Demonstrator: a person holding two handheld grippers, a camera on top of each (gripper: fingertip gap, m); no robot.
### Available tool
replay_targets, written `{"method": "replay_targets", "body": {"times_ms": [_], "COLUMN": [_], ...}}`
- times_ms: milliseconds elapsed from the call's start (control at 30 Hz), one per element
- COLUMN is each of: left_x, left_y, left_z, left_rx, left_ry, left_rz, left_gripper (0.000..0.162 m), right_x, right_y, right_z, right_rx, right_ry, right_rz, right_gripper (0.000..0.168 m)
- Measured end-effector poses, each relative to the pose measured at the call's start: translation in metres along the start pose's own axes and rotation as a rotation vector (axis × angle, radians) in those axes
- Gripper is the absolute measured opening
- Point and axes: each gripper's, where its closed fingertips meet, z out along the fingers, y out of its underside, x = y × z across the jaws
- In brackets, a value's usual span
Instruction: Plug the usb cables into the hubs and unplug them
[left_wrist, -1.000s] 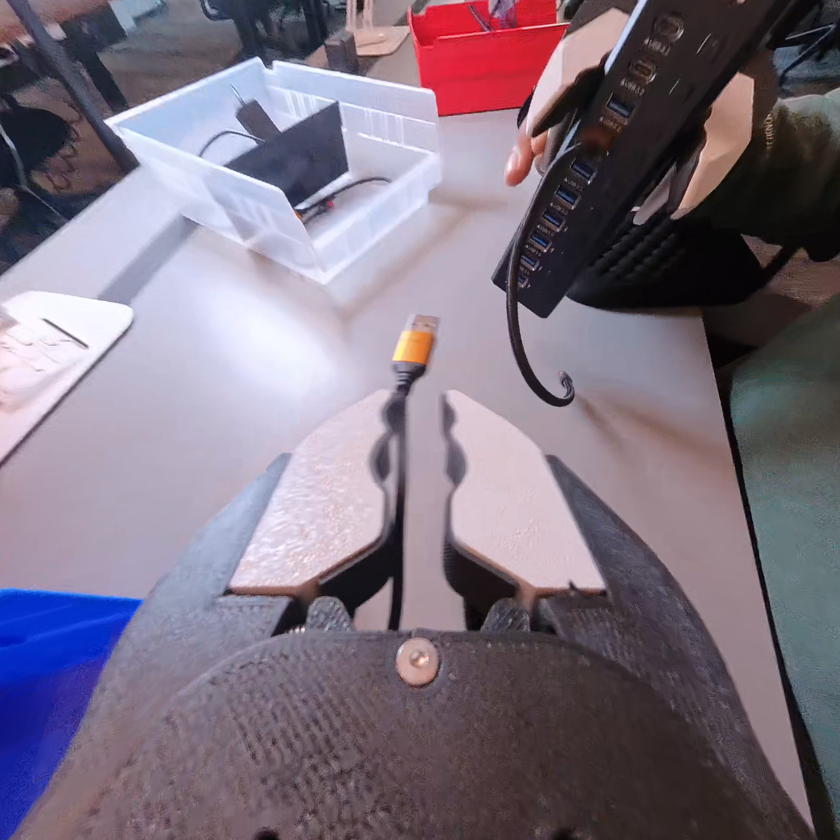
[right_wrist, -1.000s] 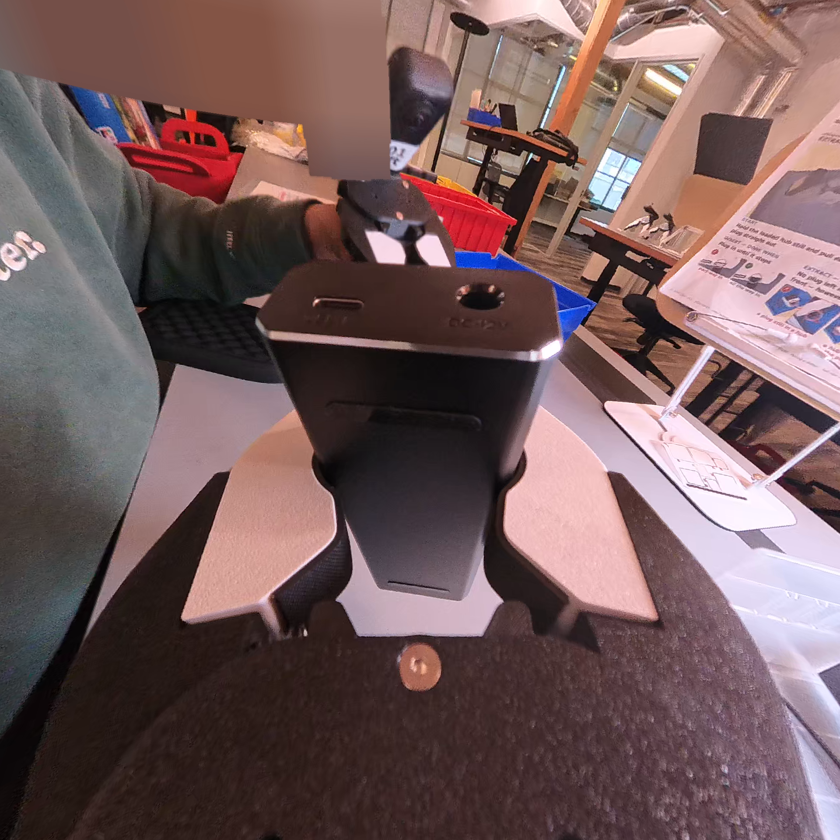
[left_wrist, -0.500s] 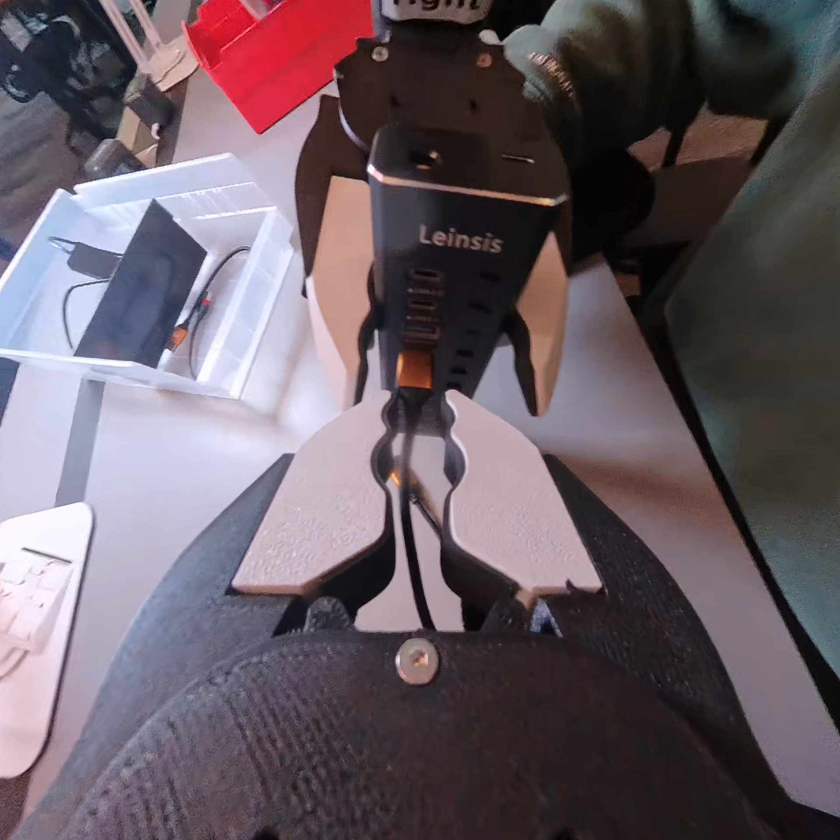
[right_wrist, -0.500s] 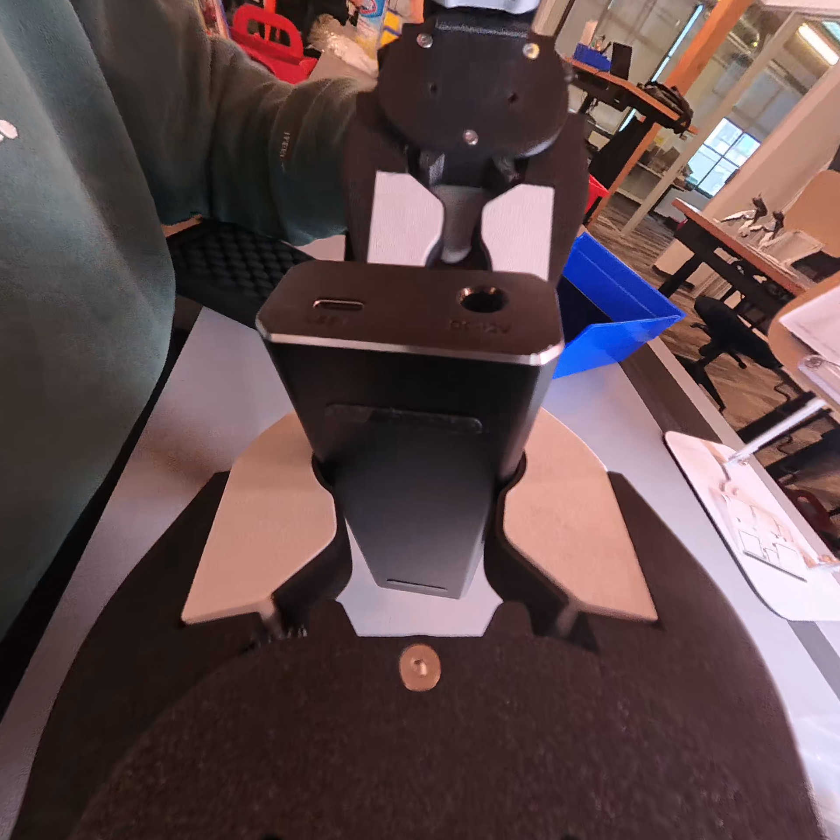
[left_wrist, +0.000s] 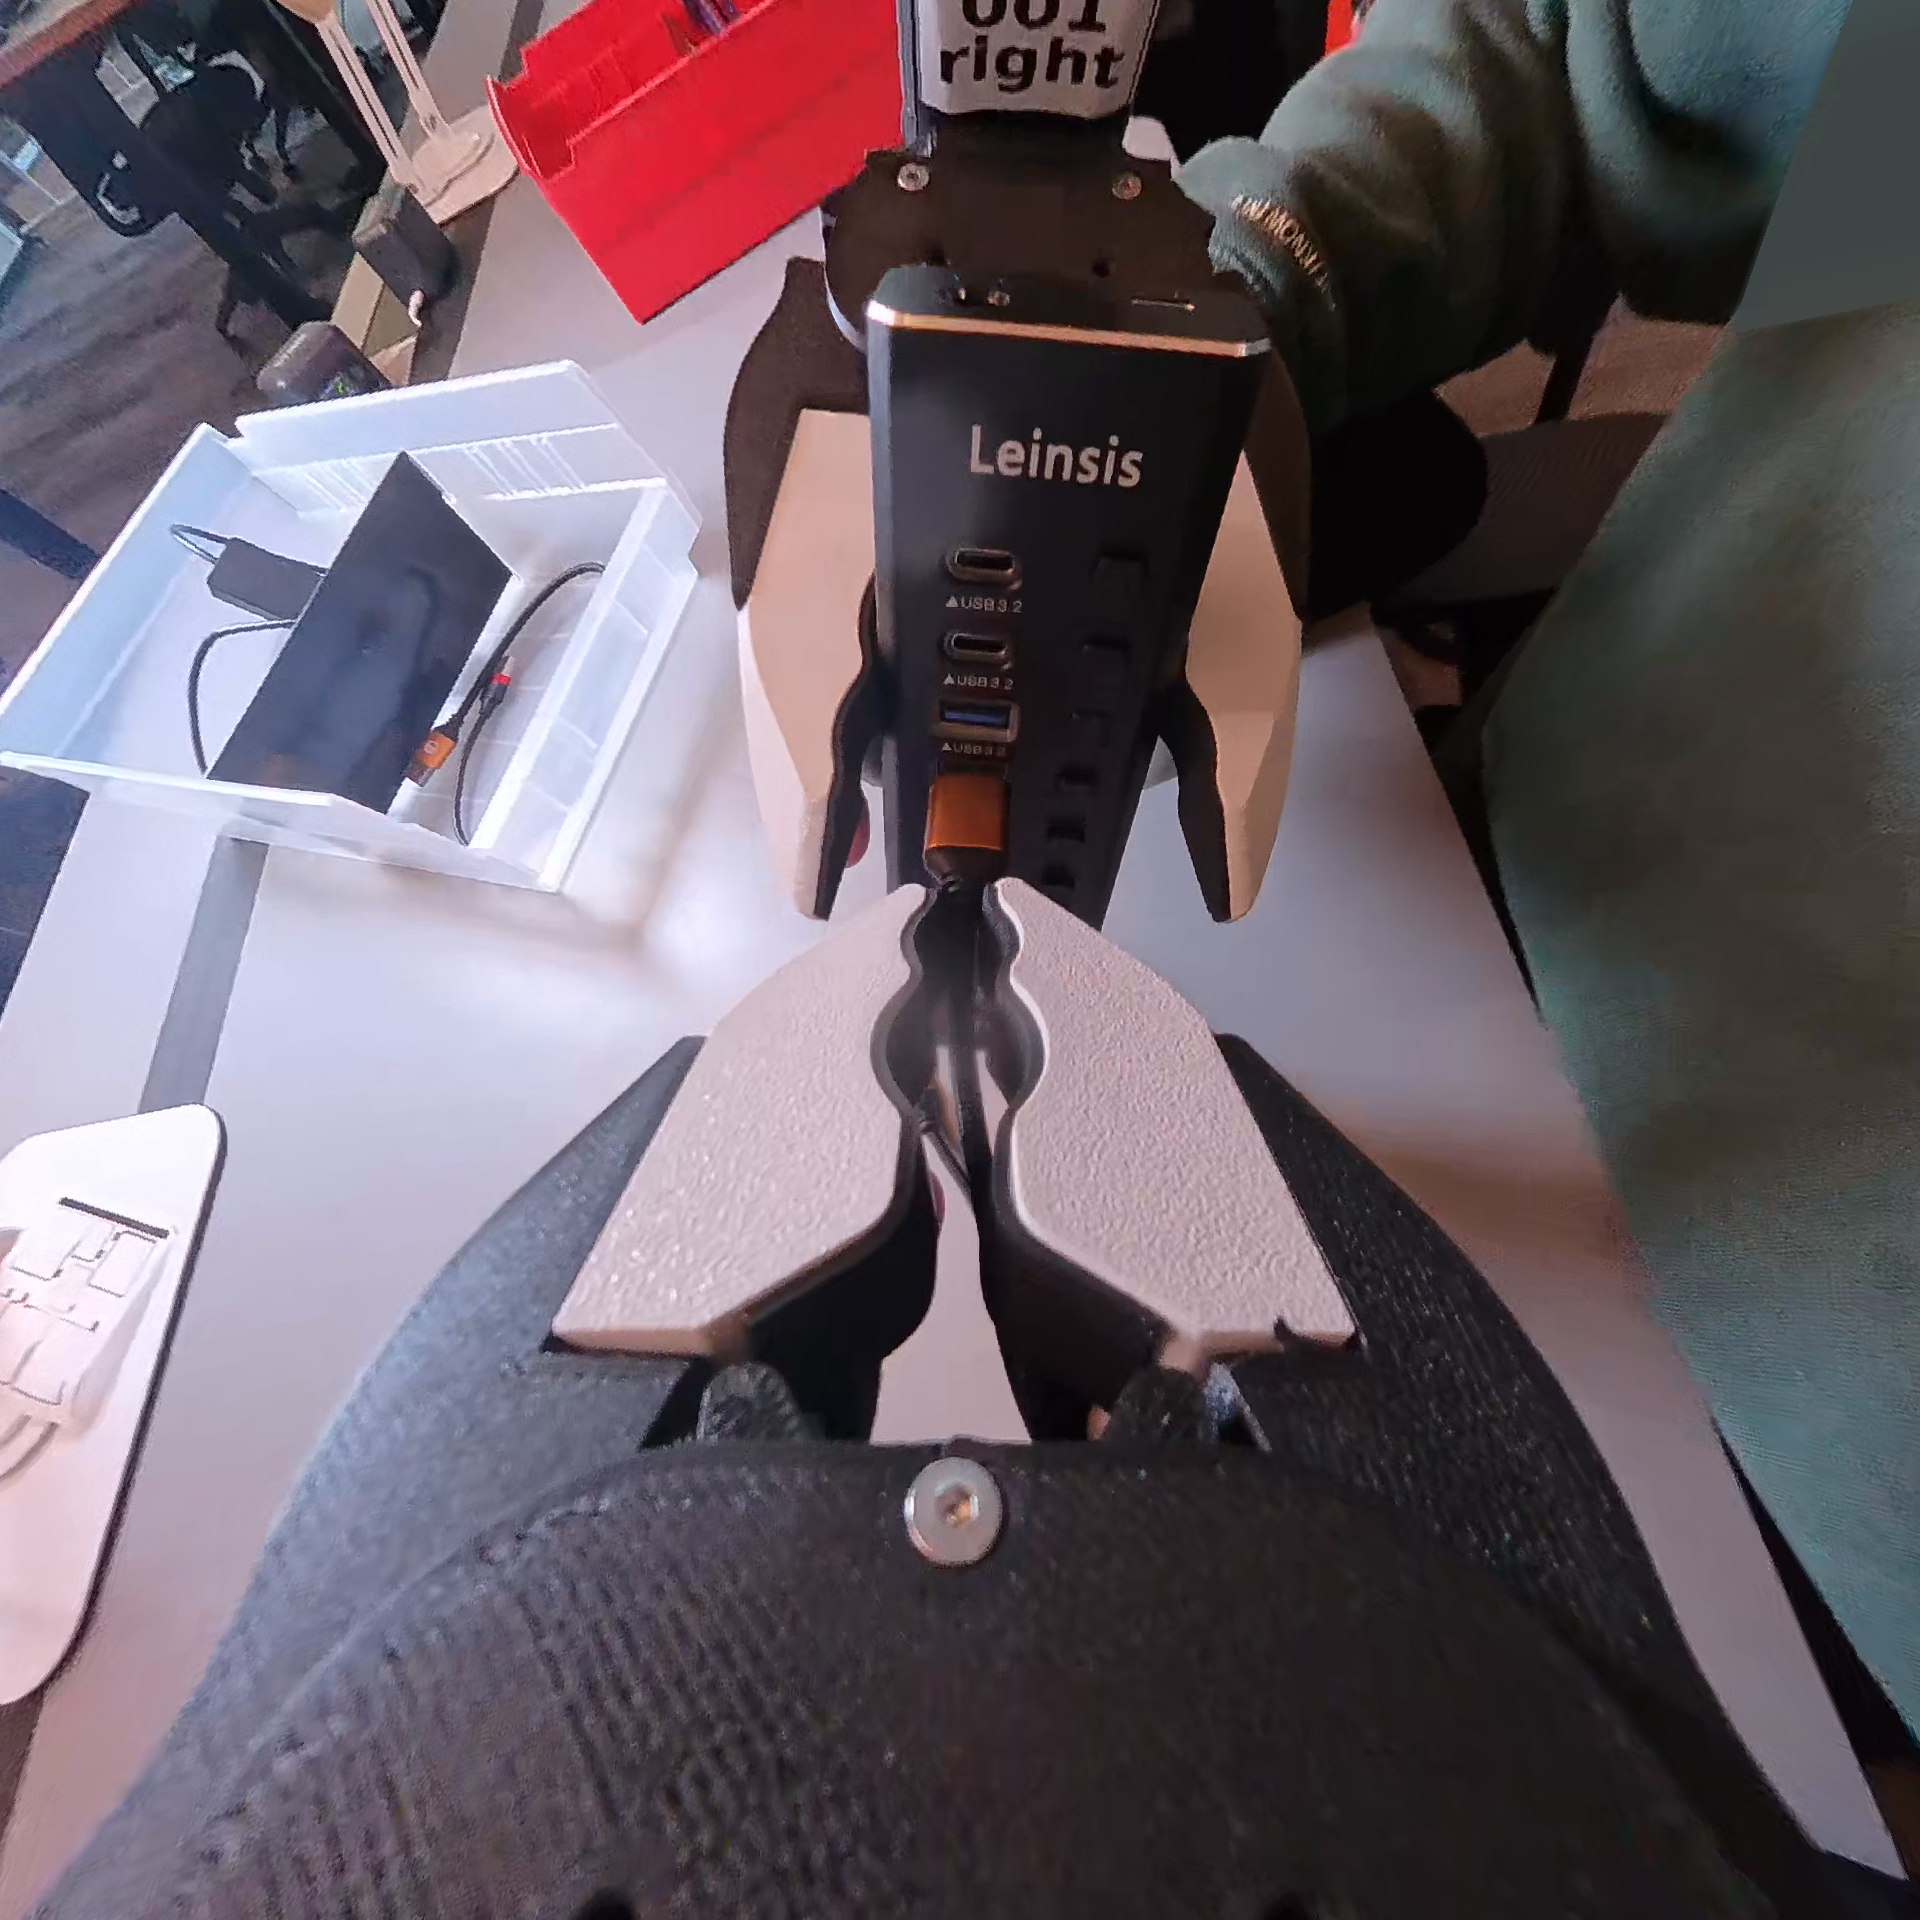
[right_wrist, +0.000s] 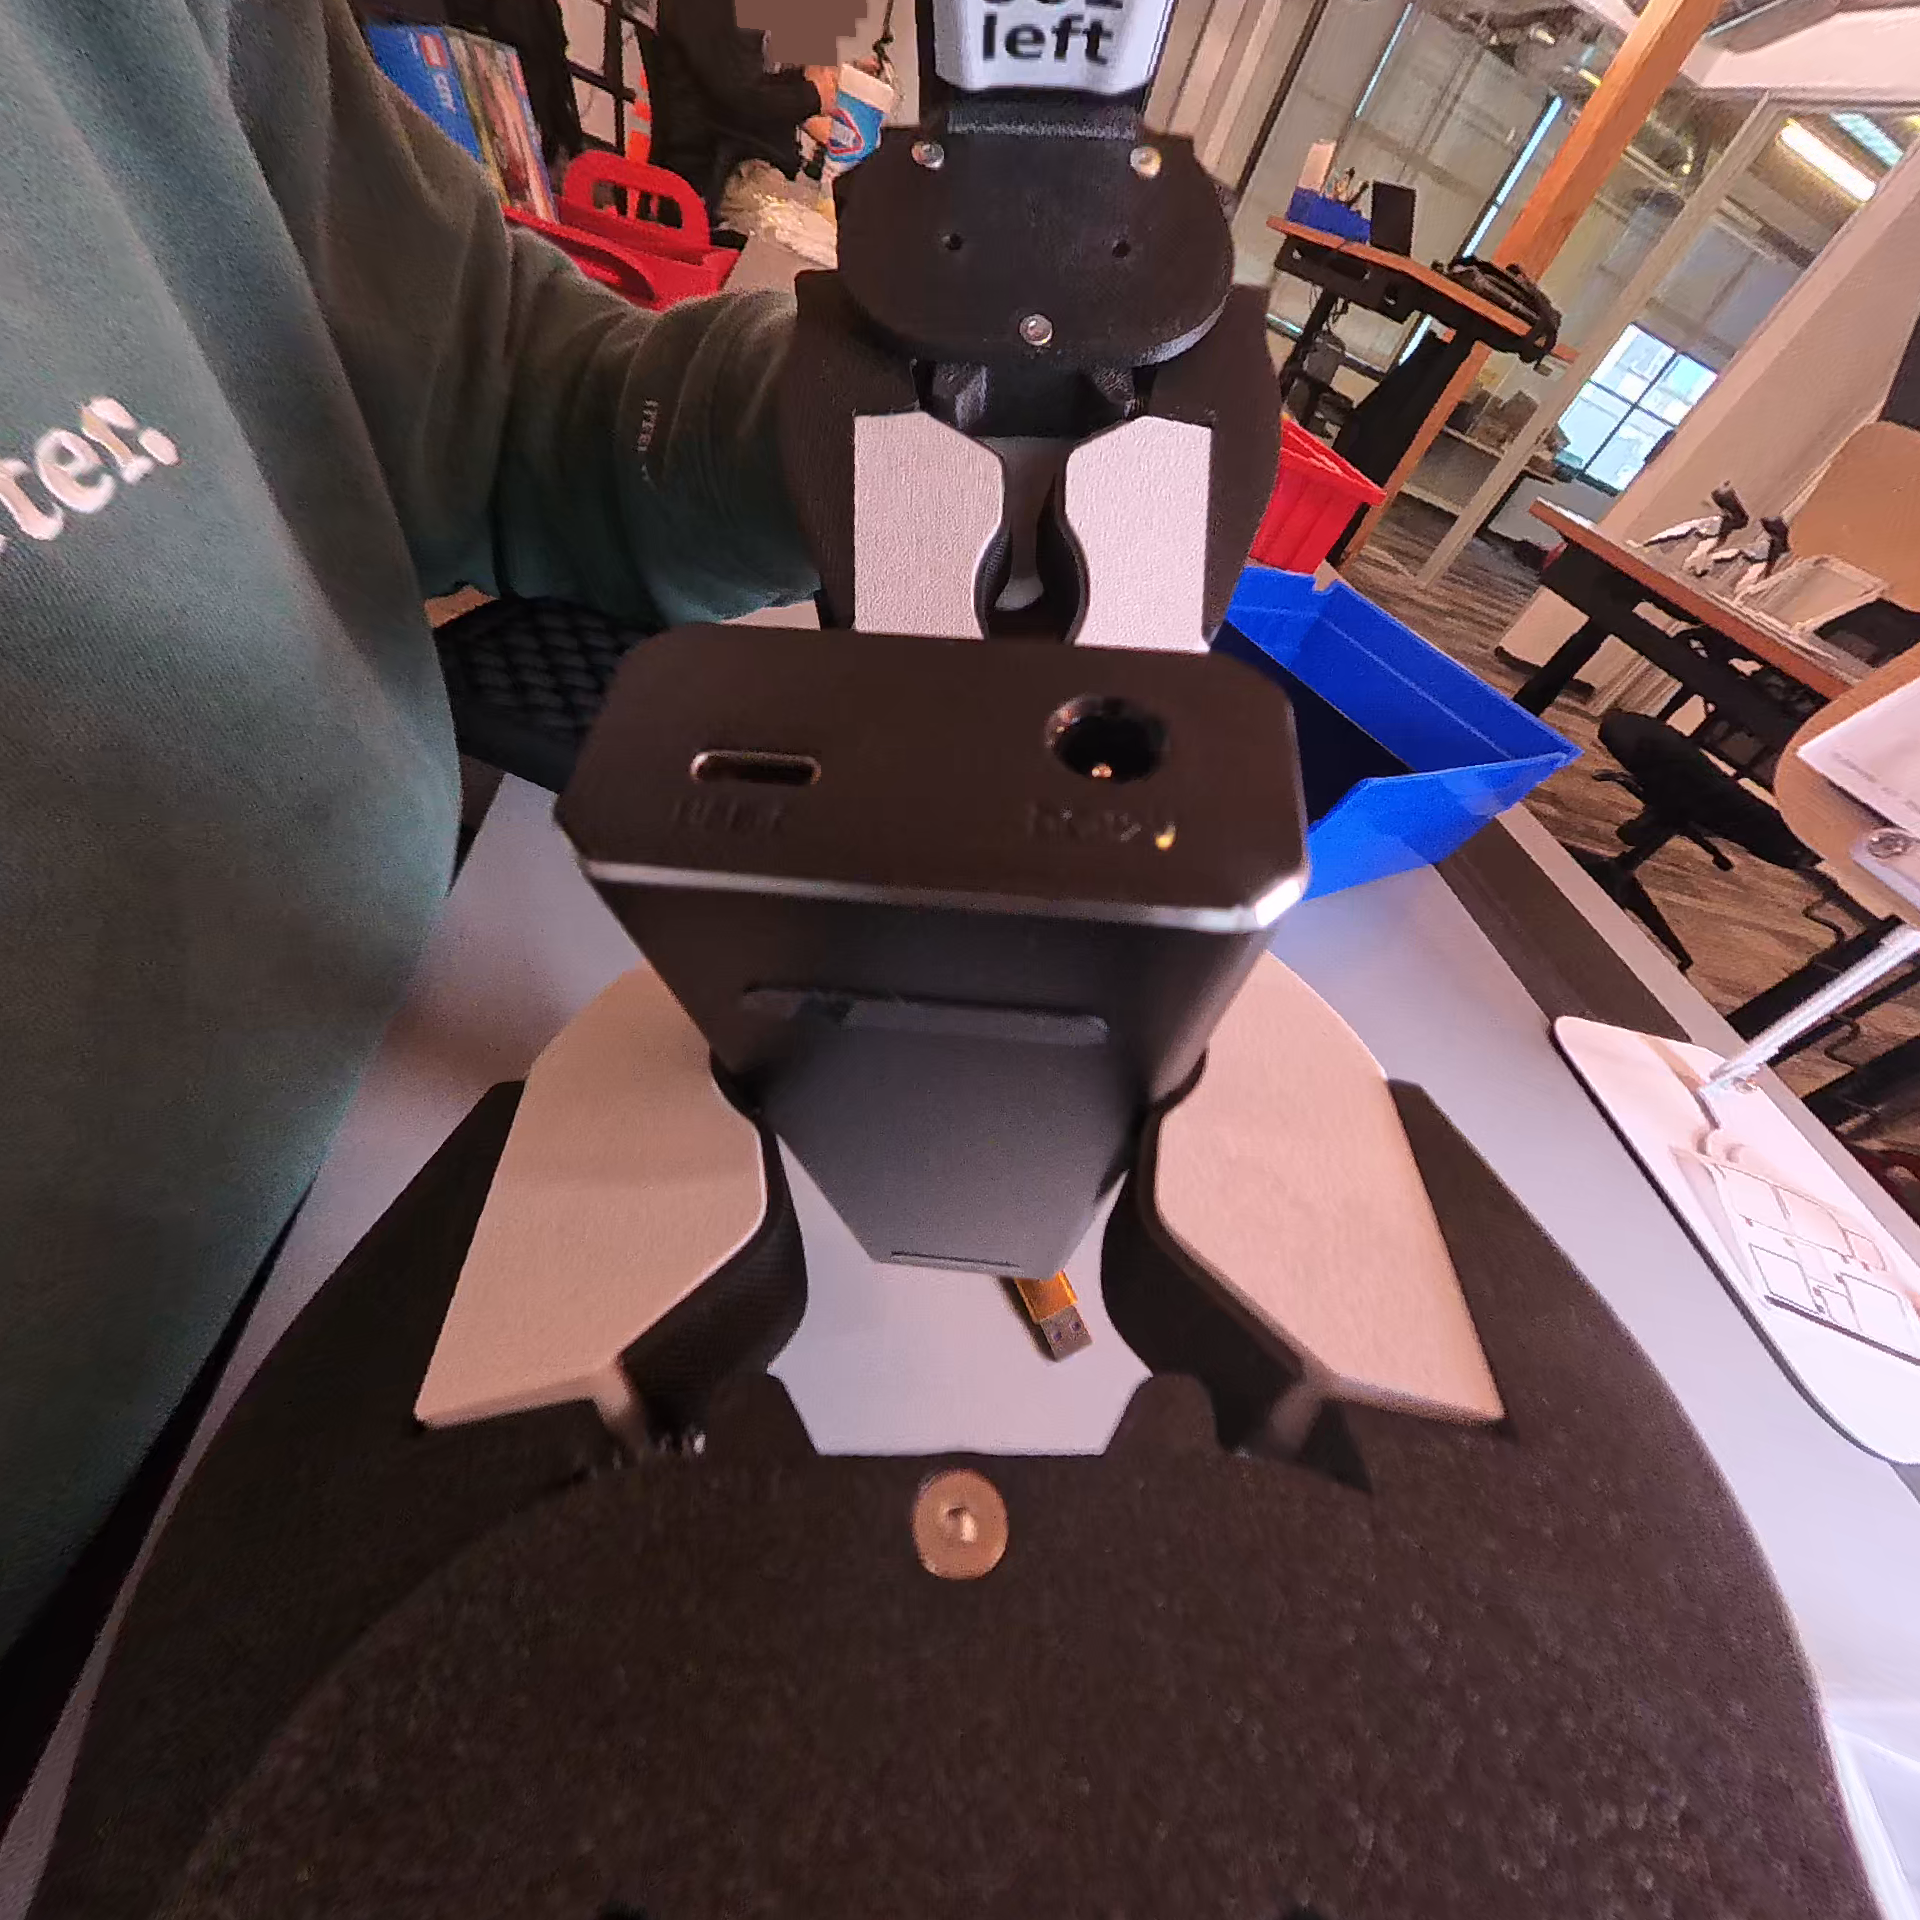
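A: Left gripper (left_wrist: 961, 914), spread or pinching?

B: Pinching. Jaws pressed nearly together on the black cable (left_wrist: 961, 1101), right behind the orange plug (left_wrist: 968, 821).

A: And the plug, relative to the hub (left_wrist: 1049, 468)?

B: Nose-on against the hub's port face, at the slot just below the blue one. Looks seated or close to it; cannot tell how deep.

A: Hub held how?

B: Clamped across its narrow sides by the right gripper (right_wrist: 951, 1081), jaws spread to the hub's width, clear of the counter (left_wrist: 416, 1039). Port face turned toward the left gripper.

A: Key line for the coming move?

B: Plug's long axis, running from the hub's port face straight back into the left jaws, cable in line behind it. Left gripper nearer the plug by far; right merely bracing the hub. Probably best to push or pull strictly along that axis, no sideways lean.

A: Any risk?

B: Gripping cable rather than plug shell, so likely some strain at the cable's neck.

A: Anything else by the hub?

B: Second orange plug (right_wrist: 1058, 1320) just below the hub's lower end; lying on the counter or hanging, cannot tell.
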Motion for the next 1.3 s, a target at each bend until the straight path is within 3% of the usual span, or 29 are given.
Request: {"method": "replay_targets", "body": {"times_ms": [67,133,167,333,400,500,667,700,767,967,1100,1200,1300], "left_x": [-0.008,-0.034,-0.036,-0.038,-0.036,-0.025,0.011,0.014,0.020,0.008,-0.004,-0.017,-0.023], "left_y": [0.005,0.006,0.020,0.064,0.059,0.035,0.008,0.006,0.000,0.020,0.041,0.062,0.072], "left_z": [-0.014,-0.070,-0.080,-0.045,-0.038,-0.024,0.032,0.040,0.045,0.027,0.018,0.016,0.025], "left_rx": [-0.014,0.104,0.050,-0.102,-0.058,0.057,0.185,0.205,0.255,0.128,0.070,-0.063,-0.168], "left_ry": [-0.067,-0.180,-0.205,-0.179,-0.152,-0.100,0.120,0.152,0.225,0.182,0.128,0.042,0.013], "left_rz": [0.008,-0.099,-0.089,-0.145,-0.176,-0.173,-0.175,-0.184,-0.191,-0.200,-0.267,-0.224,-0.179], "left_gripper": [0.007,0.006,0.007,0.008,0.035,0.057,0.093,0.090,0.063,0.062,0.062,0.062,0.062], "right_x": [0.003,0.025,0.025,0.019,0.025,0.023,0.012,0.010,0.005,0.014,0.034,0.049,0.048], "right_y": [0.002,0.019,0.021,-0.005,-0.011,-0.021,-0.046,-0.051,-0.055,-0.015,0.002,0.010,0.016], "right_z": [-0.006,-0.038,-0.047,-0.033,-0.034,-0.031,-0.015,-0.012,-0.008,-0.016,-0.044,-0.063,-0.061], "right_rx": [-0.009,-0.009,0.004,0.056,0.096,0.164,0.311,0.327,0.328,0.153,0.058,-0.167,-0.496], "right_ry": [0.016,0.111,0.115,0.069,0.078,0.060,-0.034,-0.053,-0.082,-0.026,0.072,0.153,0.114], "right_rz": [0.007,0.104,0.133,0.076,0.092,0.127,0.173,0.171,0.150,0.231,0.278,0.150,-0.045], "right_gripper": [0.072,0.072,0.072,0.072,0.072,0.072,0.072,0.072,0.073,0.071,0.071,0.073,0.075]}}
